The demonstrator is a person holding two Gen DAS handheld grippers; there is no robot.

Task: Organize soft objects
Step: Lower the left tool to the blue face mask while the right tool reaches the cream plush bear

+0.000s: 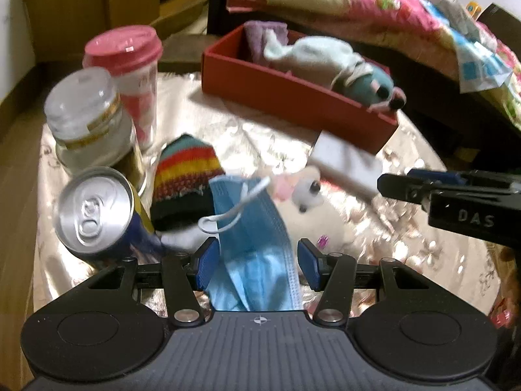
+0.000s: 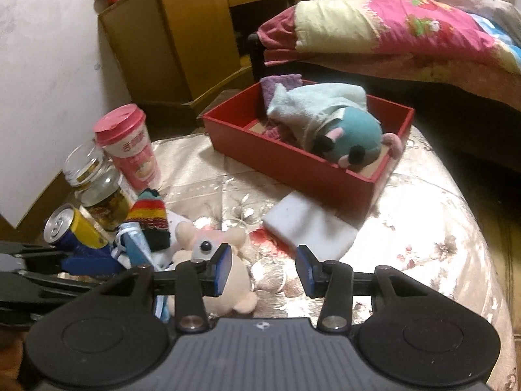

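Observation:
A blue face mask (image 1: 257,247) lies between the fingers of my open left gripper (image 1: 257,262); the pads stand apart on either side of it. Behind it lie a striped knit hat (image 1: 185,179) and a cream plush toy (image 1: 312,202). A red box (image 1: 293,97) at the back holds a purple cloth (image 1: 263,32), a pale blue cloth (image 1: 312,55) and a teal plush (image 1: 371,88). My right gripper (image 2: 263,268) is open and empty over the tablecloth, its left finger against the cream plush (image 2: 224,260). The mask (image 2: 135,241), hat (image 2: 149,218) and box (image 2: 293,163) show left and behind.
A drink can (image 1: 97,211), a glass jar (image 1: 88,114) and a pink-lidded cup (image 1: 127,65) stand at the table's left. A white flat block (image 1: 345,159) lies in front of the box. A bed with a pink quilt (image 2: 407,29) is behind; a wooden cabinet (image 2: 195,32) stands back left.

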